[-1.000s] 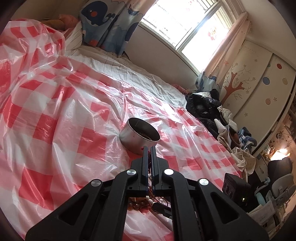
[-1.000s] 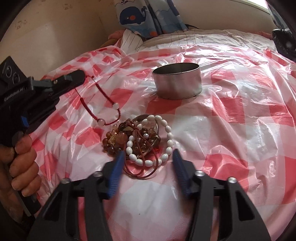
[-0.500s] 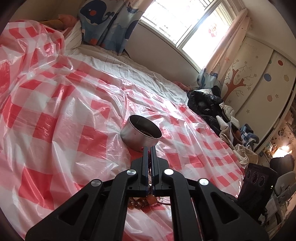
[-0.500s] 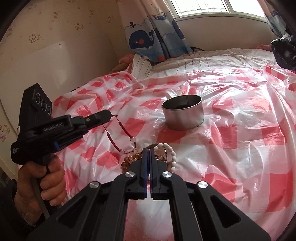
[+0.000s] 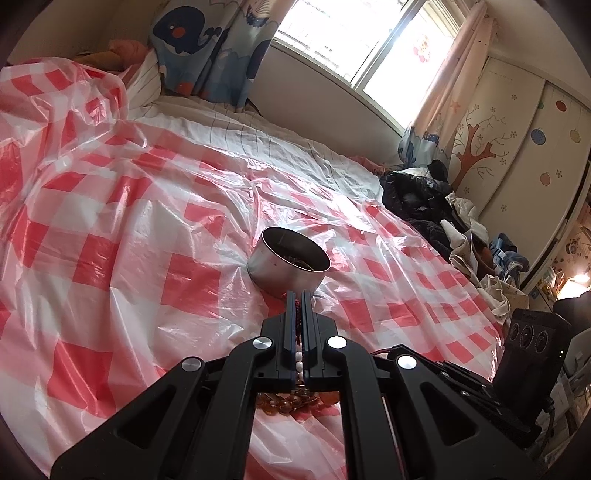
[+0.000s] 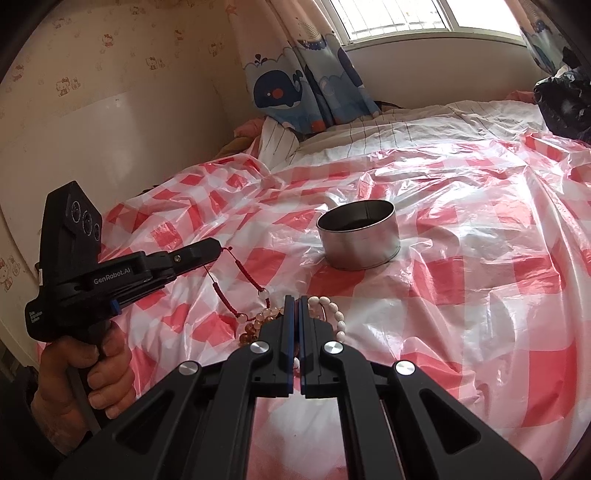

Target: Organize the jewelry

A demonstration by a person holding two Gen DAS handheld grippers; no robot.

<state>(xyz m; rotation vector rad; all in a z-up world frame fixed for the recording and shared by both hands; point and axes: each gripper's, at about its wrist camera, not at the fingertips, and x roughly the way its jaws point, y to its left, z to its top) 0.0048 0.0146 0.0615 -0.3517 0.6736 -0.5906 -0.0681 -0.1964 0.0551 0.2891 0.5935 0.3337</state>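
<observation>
Bed covered by one red-and-white checked plastic sheet [image 6: 461, 295], wrinkled. One round metal tin [image 6: 359, 236] stands upright on the sheet, centre of the right wrist view; no lid on it. In the left wrist view the same tin [image 5: 288, 264] sits just above the fingertips, with something dark lying inside; too small to identify.

Left gripper [image 6: 216, 248]: enters from the left edge of the right wrist view, held by one hand [image 6: 83, 373] at lower left. Fingers closed on one red cord bracelet [image 6: 236, 291]. The cord hangs from the fingertips in a loop down to the sheet; three pale beads are countable on it. In the left wrist view the red cord shows as a thin strip pinched between the two fingers [image 5: 290, 321].

Right gripper [image 6: 295, 301]: lower centre of its own view, fingers closed together. One white bead bracelet [image 6: 334, 314] curves out just right of the fingertips. Whether the fingers pinch it cannot be told; the contact point is hidden behind them.

Jewelry pile [image 6: 258, 321]: amber-brown beads lie on the sheet just left of the right fingertips, below the tin and apart from it. Count of pieces in the pile not readable. The red cord's lower end reaches this pile.

Background: one whale-print curtain [image 6: 295, 88] at upper centre, one window [image 6: 406, 18] above it, one heap of dark clothing [image 5: 424, 199] at right in the left wrist view.
</observation>
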